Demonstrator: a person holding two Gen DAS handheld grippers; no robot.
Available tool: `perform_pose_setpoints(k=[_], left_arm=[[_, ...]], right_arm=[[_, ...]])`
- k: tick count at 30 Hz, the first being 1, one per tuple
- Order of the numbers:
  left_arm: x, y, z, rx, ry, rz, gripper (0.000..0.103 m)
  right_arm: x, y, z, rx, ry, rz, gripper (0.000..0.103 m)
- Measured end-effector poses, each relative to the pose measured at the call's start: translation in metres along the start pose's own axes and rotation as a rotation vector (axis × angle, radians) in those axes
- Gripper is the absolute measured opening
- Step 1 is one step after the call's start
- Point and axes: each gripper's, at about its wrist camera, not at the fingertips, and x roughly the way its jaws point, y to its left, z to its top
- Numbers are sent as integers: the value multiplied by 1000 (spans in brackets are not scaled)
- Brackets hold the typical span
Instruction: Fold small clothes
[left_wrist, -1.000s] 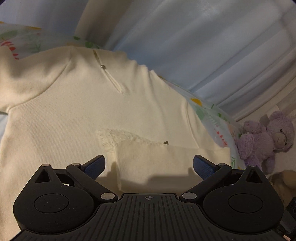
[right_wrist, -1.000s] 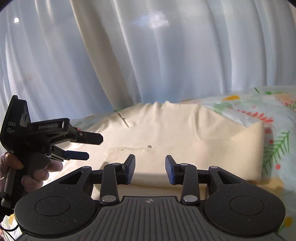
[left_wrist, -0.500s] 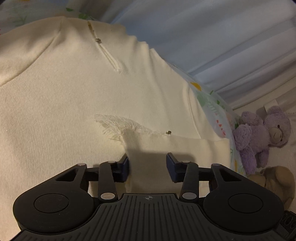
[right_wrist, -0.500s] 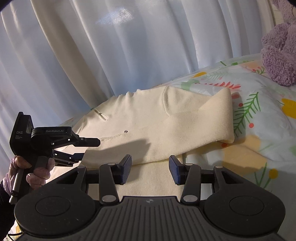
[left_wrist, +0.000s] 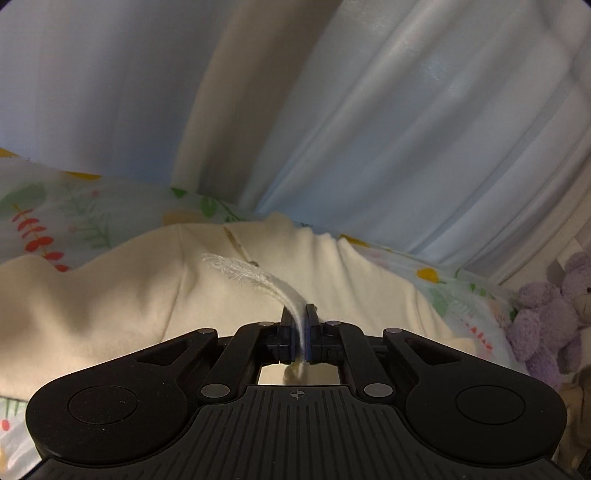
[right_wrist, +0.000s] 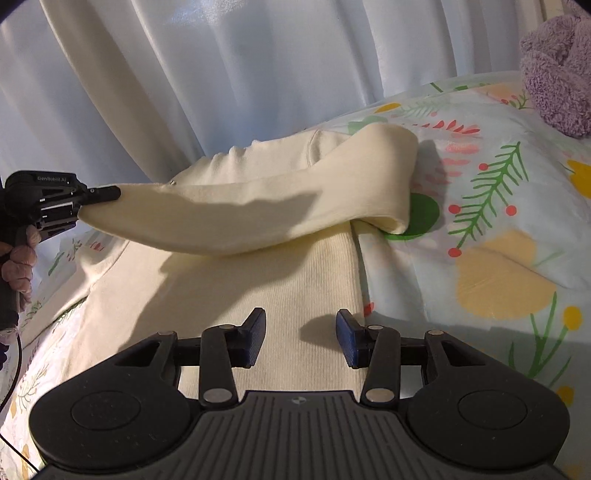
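A cream knit top (right_wrist: 258, 280) lies flat on a flower-print bedsheet (right_wrist: 480, 236). Its right sleeve (right_wrist: 288, 206) is lifted and stretched to the left across the body. My left gripper (left_wrist: 300, 314) is shut on the sleeve's lace-trimmed cuff (left_wrist: 240, 269), which sticks out past the closed fingers. The right wrist view shows that same left gripper (right_wrist: 107, 194) pinching the cuff end, a hand below it. My right gripper (right_wrist: 300, 325) hovers open just above the top's body near its right side seam, with nothing between its fingers.
White curtains (right_wrist: 221, 74) hang close behind the bed. A purple plush bear (left_wrist: 546, 314) sits at the right edge, also a purple plush (right_wrist: 557, 70) at top right in the right wrist view. Bare sheet (left_wrist: 55, 221) shows left of the top.
My left gripper closed on the sleeve cuff, then lifted it and pulled it left, raising the sleeve off the body. The right gripper sank a little and tilted toward the top's right side.
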Motion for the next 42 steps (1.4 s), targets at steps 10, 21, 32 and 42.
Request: perform_pose_setpoints(k=[10,21,32,42], left_arm=[[44,27,-21,-27,112,27,16],[36,15,-4,79,25,50,6],[36,20,0,114,-73,115,7],[45,41,-17,58,3,153,15]], right_arm=[[26,-4,68,-70,-110,-160,43],[94,-12,95,-176,-21,-311,24],[90,-6,95,-210,-225,-406,7],[84,16,84,-298,-142,-257,8]])
